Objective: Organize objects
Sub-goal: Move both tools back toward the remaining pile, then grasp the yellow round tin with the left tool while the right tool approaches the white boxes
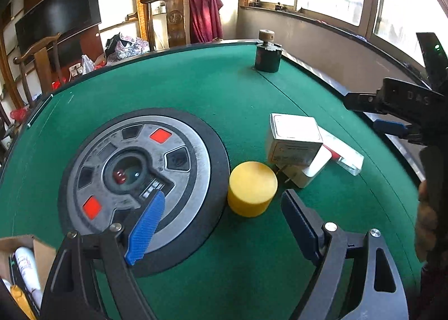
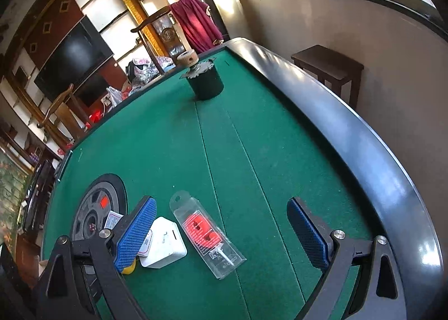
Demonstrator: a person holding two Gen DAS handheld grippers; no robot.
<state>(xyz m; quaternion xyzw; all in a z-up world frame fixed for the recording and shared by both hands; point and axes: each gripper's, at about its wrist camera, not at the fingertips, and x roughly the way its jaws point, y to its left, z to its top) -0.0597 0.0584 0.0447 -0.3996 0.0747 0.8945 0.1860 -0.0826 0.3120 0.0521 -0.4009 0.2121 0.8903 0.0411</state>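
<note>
Sitting upright on the green bench just ahead of the left claw: yellow cylinder, probably light and slightly soft, best pinched across its round sides. Both claws gaping wide, holding nothing; right claw hovering over clear packet.

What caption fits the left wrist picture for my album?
Open left gripper hovers near a yellow cylinder on the green table.

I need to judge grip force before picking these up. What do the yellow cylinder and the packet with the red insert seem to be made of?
Yellow cylinder: probably foam or sponge, going by its matte, slightly fuzzy surface with no glare. Packet: clear, glossy plastic; the green felt shows through it and it has a punched hang hole.
</note>
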